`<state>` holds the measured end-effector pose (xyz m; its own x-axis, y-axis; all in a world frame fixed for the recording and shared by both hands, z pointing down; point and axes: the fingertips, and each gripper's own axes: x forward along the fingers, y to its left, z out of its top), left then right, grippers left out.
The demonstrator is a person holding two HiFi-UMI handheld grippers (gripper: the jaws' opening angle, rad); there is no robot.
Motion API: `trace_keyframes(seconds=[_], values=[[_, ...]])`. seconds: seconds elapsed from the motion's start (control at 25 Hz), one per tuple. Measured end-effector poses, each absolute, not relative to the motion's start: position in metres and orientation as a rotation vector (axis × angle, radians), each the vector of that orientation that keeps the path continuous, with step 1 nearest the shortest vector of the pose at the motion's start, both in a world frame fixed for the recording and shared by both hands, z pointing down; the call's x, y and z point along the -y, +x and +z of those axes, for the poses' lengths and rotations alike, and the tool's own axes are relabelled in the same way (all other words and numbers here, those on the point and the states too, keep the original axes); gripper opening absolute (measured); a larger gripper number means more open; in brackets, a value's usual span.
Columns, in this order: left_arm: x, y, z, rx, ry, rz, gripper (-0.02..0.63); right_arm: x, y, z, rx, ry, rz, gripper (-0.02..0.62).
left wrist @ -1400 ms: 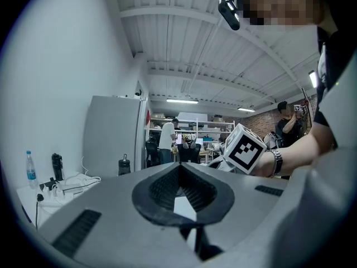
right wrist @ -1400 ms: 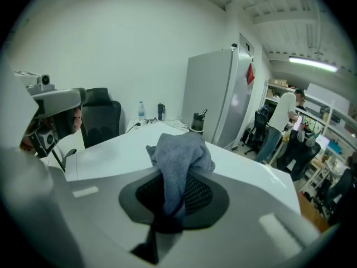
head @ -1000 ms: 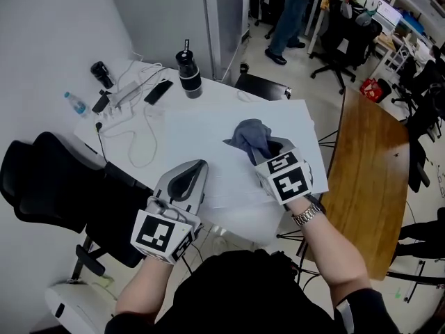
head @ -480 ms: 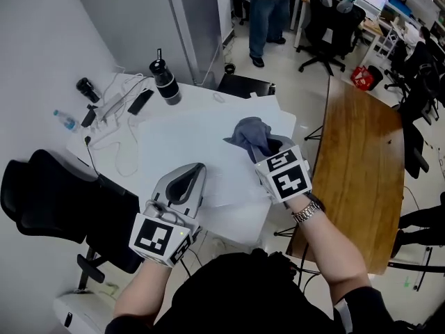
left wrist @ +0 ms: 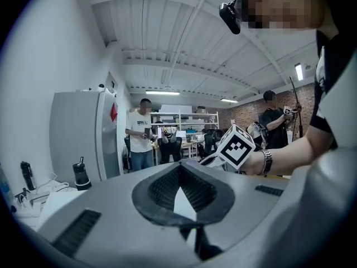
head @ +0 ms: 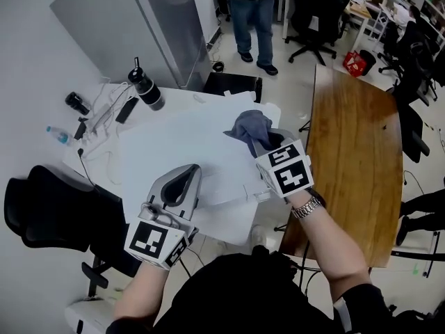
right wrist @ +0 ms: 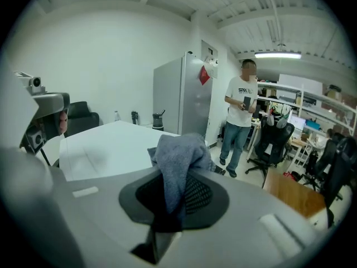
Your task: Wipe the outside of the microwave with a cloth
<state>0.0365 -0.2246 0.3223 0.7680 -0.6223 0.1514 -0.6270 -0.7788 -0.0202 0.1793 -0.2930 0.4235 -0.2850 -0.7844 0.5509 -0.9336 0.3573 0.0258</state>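
A grey-blue cloth is bunched up and pinched in my right gripper, which is held over the far right part of the white table. In the right gripper view the cloth hangs over the dark pads and hides the jaw tips. My left gripper hovers over the table's near edge with its tips together and nothing between them. In the left gripper view the left gripper points towards the right hand. No microwave shows in any view.
A black bottle, a phone, cables and a small water bottle lie at the table's far left. A grey fridge stands behind. Black chair at left, wooden table at right, a person beyond.
The head view has swung, so the table has slid left and the wooden table has come closer to the centre. The right gripper still holds the cloth, now nearer the table's far right corner.
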Motion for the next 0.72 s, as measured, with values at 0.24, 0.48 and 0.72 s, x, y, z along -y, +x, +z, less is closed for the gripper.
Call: trace_keyframes(seconds=[0.24, 0.48, 0.72], values=[[0.221, 0.064, 0.323, 1.013, 2.928, 0.286, 0.003, 0.293, 0.214, 0.425, 2.160, 1.540, 0.447, 0.049], [0.219, 0.084, 0.326, 0.994, 2.922, 0.314, 0.003, 0.293, 0.231, 0.434, 2.228, 1.573, 0.502, 0.048], [0.215, 0.100, 0.331, 0.997, 2.913, 0.343, 0.003, 0.293, 0.242, 0.455, 2.299, 1.580, 0.604, 0.046]])
